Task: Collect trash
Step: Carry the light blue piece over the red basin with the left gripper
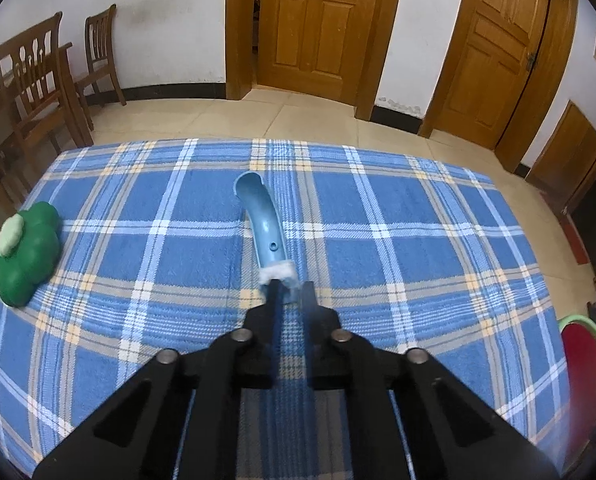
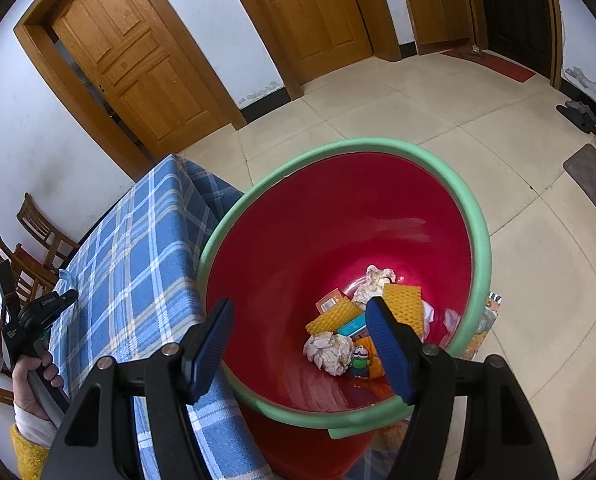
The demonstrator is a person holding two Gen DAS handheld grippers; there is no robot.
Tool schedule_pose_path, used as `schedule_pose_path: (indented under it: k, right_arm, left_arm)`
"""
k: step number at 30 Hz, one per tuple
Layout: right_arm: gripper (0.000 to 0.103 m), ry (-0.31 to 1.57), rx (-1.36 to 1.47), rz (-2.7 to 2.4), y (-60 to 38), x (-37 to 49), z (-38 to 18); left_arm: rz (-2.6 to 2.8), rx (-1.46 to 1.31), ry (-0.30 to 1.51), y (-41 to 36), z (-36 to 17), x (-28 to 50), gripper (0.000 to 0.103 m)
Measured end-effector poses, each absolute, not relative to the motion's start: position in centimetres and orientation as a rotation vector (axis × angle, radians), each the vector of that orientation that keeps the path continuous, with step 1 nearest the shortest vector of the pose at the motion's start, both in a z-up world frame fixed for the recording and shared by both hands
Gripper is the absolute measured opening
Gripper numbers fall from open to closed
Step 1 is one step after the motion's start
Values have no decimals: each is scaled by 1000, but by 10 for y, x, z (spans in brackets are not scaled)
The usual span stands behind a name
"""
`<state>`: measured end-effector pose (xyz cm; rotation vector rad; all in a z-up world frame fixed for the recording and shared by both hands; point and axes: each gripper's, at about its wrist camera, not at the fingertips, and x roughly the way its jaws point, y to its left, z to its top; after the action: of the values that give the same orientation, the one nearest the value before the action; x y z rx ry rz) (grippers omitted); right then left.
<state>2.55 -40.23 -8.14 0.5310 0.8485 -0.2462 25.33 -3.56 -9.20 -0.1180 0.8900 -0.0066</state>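
Observation:
My left gripper (image 1: 289, 286) is shut on the near end of a curved light-blue plastic handle (image 1: 260, 216), held over the blue plaid tablecloth (image 1: 138, 280). A white fluffy tuft (image 1: 276, 271) sits at the handle's near end by the fingertips. My right gripper (image 2: 300, 314) is open and empty, hovering over the red bin with a green rim (image 2: 474, 216). Inside the bin lie crumpled paper (image 2: 330, 352), yellow foam pieces (image 2: 404, 304) and small packages. The left gripper also shows far left in the right wrist view (image 2: 64, 298).
A green clover-shaped object (image 1: 24, 252) lies at the table's left edge. The bin's edge (image 1: 582, 356) stands right of the table. Wooden chairs (image 1: 38, 80) stand at the far left. Wooden doors (image 1: 318, 28) line the back wall. Slippers (image 2: 578, 114) and mats lie on the tiled floor.

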Motion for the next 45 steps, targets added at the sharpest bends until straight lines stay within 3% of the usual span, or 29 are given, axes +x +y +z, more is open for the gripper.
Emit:
schedule_pose_path:
  k: [15, 45]
  right_arm:
    - [71, 819, 529, -220, -397, 17, -71]
    - [71, 734, 564, -230, -417, -23, -52]
  left_arm:
    - [-102, -186, 854, -34, -70, 212, 3]
    - [-423, -160, 787, -116, 3, 124, 2]
